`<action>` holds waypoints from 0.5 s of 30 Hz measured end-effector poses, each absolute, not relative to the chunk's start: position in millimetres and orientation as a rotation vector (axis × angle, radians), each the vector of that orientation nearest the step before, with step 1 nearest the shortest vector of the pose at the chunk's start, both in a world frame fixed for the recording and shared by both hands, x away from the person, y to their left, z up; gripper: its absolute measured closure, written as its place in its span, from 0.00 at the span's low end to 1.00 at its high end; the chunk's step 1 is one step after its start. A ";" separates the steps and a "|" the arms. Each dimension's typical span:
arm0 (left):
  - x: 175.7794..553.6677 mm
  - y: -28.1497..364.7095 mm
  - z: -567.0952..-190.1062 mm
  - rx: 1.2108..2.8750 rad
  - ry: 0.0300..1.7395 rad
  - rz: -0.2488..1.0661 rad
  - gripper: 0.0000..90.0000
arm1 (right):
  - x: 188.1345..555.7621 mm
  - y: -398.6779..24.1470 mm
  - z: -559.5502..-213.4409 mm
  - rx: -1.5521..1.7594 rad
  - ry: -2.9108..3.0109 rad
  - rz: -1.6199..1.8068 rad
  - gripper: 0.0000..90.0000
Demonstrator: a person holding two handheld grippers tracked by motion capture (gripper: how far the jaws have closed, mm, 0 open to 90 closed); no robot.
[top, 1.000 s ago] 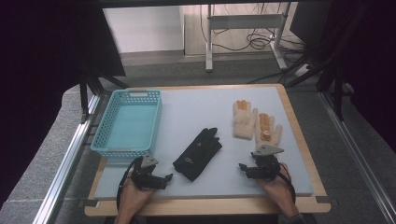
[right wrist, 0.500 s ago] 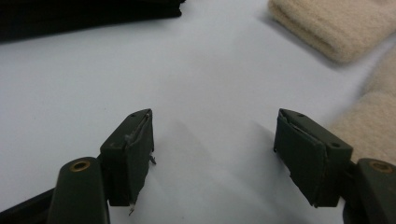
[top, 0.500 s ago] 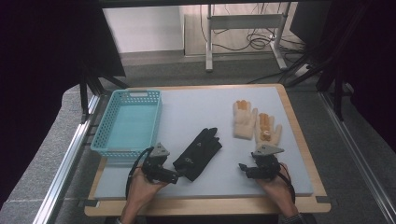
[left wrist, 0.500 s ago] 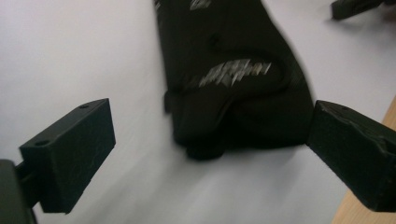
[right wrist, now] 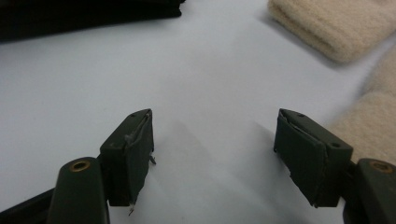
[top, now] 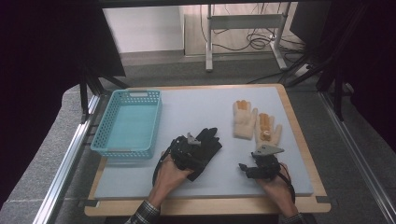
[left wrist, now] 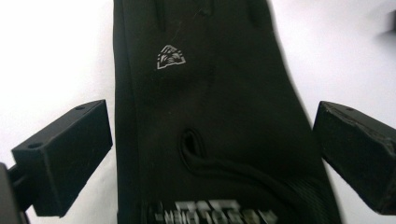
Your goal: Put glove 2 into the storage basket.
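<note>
I count one black glove (top: 201, 150), two cream knitted gloves (top: 244, 119) with orange fingertips, and one turquoise basket (top: 127, 122). The black glove lies flat near the middle of the pale blue mat (top: 196, 105), toward my side. My left gripper (top: 186, 150) sits over its cuff end; in the left gripper view the glove (left wrist: 210, 116) lies between my jaws, which stand wide apart, one on each side of it, neither pad pressing on it. My right gripper (top: 247, 169) rests low on the mat near its front edge, jaws spread wide with bare mat between them, the cream gloves just beyond. The mat sits on a wooden-rimmed table (top: 299, 135). Behind it is grey floor, a metal-legged stand and loose cables. Bare mat lies between the basket and the cream gloves.
</note>
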State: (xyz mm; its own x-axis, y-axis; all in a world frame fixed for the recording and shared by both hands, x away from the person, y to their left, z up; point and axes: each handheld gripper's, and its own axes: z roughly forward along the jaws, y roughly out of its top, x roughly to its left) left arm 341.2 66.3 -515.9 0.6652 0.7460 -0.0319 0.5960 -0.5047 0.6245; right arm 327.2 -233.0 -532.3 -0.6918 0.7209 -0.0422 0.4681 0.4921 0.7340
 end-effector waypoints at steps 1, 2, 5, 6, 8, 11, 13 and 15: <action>344.1 65.9 -518.3 2.282 1.046 0.322 0.00 | 327.2 -233.0 -532.3 0.996 2.397 1.024 0.31; 347.3 66.0 -521.4 2.294 1.064 0.332 0.00 | 327.2 -233.0 -532.3 0.996 2.397 1.024 0.31; 353.7 69.1 -527.6 2.308 1.090 0.292 0.00 | 327.2 -233.0 -532.3 0.996 2.397 1.024 0.31; 354.6 69.2 -529.7 2.297 1.104 0.247 0.00 | 327.2 -233.0 -532.3 0.997 2.397 1.024 0.31; 350.6 62.5 -531.0 2.309 1.095 0.230 0.00 | 327.2 -233.0 -532.4 0.997 2.397 1.024 0.31; 345.6 53.1 -531.5 2.355 1.078 0.276 0.00 | 327.2 -233.0 -532.4 0.997 2.397 1.023 0.31; 346.2 53.5 -531.3 2.350 1.091 0.262 0.00 | 327.1 -233.0 -532.4 0.996 2.396 1.023 0.31; 347.0 55.1 -529.2 2.343 1.110 0.263 0.03 | 327.1 -233.0 -532.4 0.996 2.396 1.023 0.31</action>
